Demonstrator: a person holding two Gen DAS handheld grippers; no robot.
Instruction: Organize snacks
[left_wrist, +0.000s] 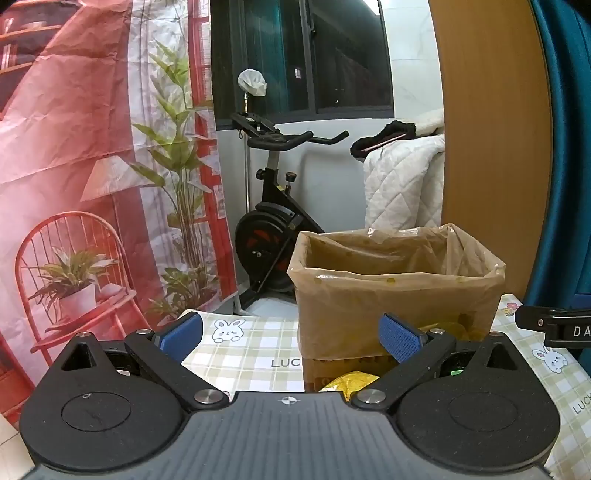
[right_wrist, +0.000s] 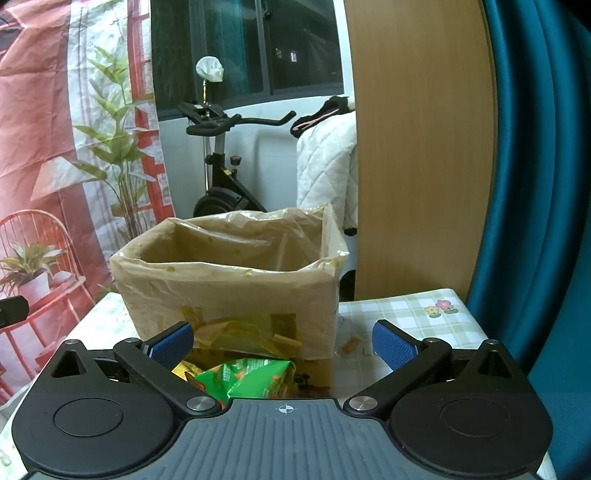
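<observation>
A cardboard box lined with a tan plastic bag (left_wrist: 399, 291) stands on the checked tablecloth (left_wrist: 251, 350); it also shows in the right wrist view (right_wrist: 229, 284). A yellow snack bag (left_wrist: 351, 380) lies at the box's foot, just under my left gripper (left_wrist: 291, 338), which is open and empty. A green snack bag (right_wrist: 251, 376) and a yellow one (right_wrist: 184, 369) lie in front of the box, under my right gripper (right_wrist: 282, 341), which is open and empty. Part of the right gripper (left_wrist: 554, 326) shows at the left wrist view's right edge.
An exercise bike (left_wrist: 273, 206) stands on the floor beyond the table's far edge. A printed red backdrop (left_wrist: 74, 147) hangs at the left. A wooden panel (left_wrist: 491, 129) and a teal curtain (right_wrist: 535, 147) stand at the right. A white quilt (left_wrist: 402, 181) hangs behind.
</observation>
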